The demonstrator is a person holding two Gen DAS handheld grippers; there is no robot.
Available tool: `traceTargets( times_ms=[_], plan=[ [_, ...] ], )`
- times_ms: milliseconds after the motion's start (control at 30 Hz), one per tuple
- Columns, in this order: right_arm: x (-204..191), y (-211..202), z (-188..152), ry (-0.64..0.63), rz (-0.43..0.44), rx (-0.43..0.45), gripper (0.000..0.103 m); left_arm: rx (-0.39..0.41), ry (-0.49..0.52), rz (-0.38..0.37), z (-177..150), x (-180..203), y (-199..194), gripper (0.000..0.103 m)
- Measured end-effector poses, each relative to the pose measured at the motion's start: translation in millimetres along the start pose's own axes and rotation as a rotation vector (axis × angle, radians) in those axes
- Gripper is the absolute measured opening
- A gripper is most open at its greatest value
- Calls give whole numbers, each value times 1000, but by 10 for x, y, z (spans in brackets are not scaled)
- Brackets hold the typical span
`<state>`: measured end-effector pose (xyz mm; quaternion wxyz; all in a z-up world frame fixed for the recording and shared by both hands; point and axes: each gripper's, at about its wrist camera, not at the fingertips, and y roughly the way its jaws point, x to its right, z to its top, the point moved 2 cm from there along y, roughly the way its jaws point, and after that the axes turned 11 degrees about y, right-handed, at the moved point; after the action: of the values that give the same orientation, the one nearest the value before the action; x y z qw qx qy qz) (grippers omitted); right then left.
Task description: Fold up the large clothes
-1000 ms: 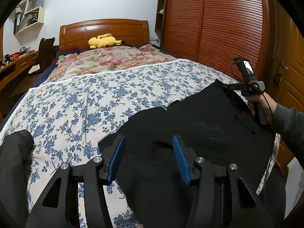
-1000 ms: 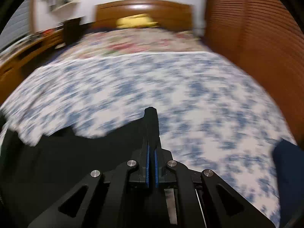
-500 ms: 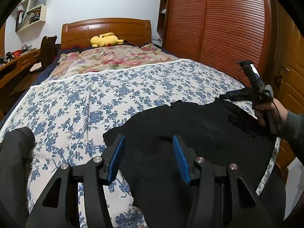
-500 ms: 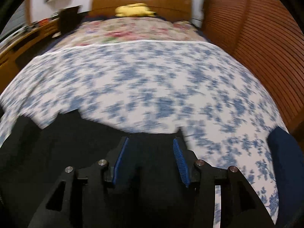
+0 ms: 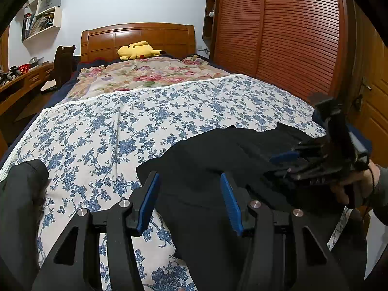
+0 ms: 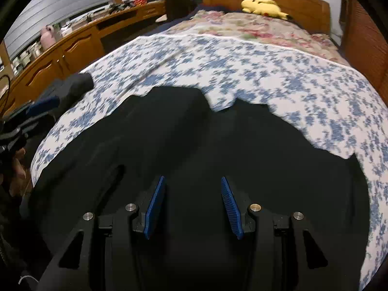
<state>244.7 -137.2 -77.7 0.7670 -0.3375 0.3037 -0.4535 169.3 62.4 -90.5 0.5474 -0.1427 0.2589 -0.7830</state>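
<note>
While spread out over the near end of the big bed (image 5: 121, 126), takes up lots of room and looks a bit bumpy: a large piece of black clothing (image 5: 206, 160), lying on the blue flower sheet and reaching the foot end, close to both hands. Probably soft and floppy, not stiff at all. Likely light enough to lift with two pinches, but sure to sag in the middle and slide a little on the smooth sheet. Not going to break, so no need to be too gentle. Best to grab at an edge or a corner, one on each side, and not in the middle, where only a lump would come up. Hard to tell sleeves from body, since all so dark. Bumpy far edge, seen from the right wrist, a good place to pinch. Next in size, the left gripper (image 5: 189, 177): held low over the near part of the black clothing, jaws about half open, nothing squeezed between them. Then the right gripper (image 6: 192, 180): over the other side of the same clothing and tipped down at it, jaws also about half open, holding nothing, only black cloth seen below the gap. Cannot tell if any tip brushes the cloth. Smallest of all, the blue pads (image 6: 155, 206): bare and clean, with no cloth caught on them.
</note>
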Motion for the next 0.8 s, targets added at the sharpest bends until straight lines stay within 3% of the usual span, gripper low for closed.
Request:
traceTargets(
  times_ms=[167,367,567,800],
  plan=[
    [19,361,37,-20,-77,-42,49,2,2,-1,-4,5,-8,53],
    [227,668,256,101,-98,-25,50,-2,12,-3,3,60,-5,53],
    [302,175,137,131,-91,45,50,9,27,-12,31,160,-44,53],
    [544,-524,-426,141,-170,89,50,20,65,-30,96,420,-107,53]
  ],
)
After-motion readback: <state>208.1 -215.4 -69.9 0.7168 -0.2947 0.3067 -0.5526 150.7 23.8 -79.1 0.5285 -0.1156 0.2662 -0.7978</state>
